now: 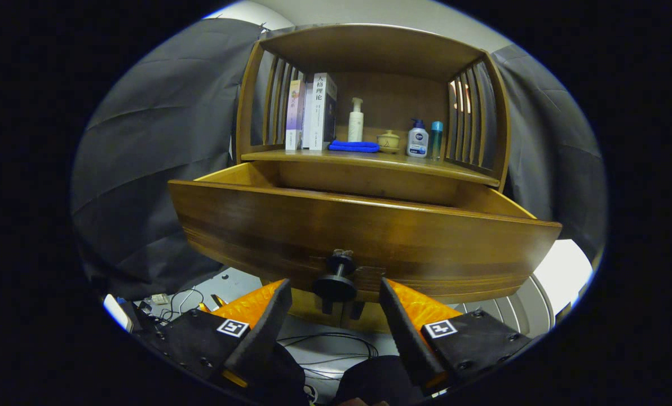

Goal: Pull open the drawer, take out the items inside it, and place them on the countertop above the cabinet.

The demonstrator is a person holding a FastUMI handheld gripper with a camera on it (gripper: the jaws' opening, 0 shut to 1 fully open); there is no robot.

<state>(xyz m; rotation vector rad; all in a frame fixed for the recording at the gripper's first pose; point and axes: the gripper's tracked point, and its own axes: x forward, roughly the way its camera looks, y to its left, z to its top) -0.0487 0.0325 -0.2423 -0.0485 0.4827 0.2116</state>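
- Standing apart, the two fingers of the gripper [336, 301] flank the knob [336, 282] of the drawer [364, 237]; no finger is seen pressing on it, so nothing is clamped.
- The knob is found between the fingertips, on the middle of the drawer front.
- The drawer is already pulled well out of the cabinet [370, 163]; its open top is seen from below the rim, so the items inside are hidden and cannot be told.
- The pulling step is judged to be finished or nearly so; the taking out is not yet begun.
- For the next move, the gripper must be drawn back from the knob, raised above the front edge, and tilted down so that the inside can be looked into.
- Above the drawer, the countertop [370, 159] already carries books [312, 111], a blue cloth [353, 146], a pump bottle [356, 119], a small bowl [388, 141] and two more bottles [425, 139].
- Free room for placing is seen mostly at the front edge of the countertop.
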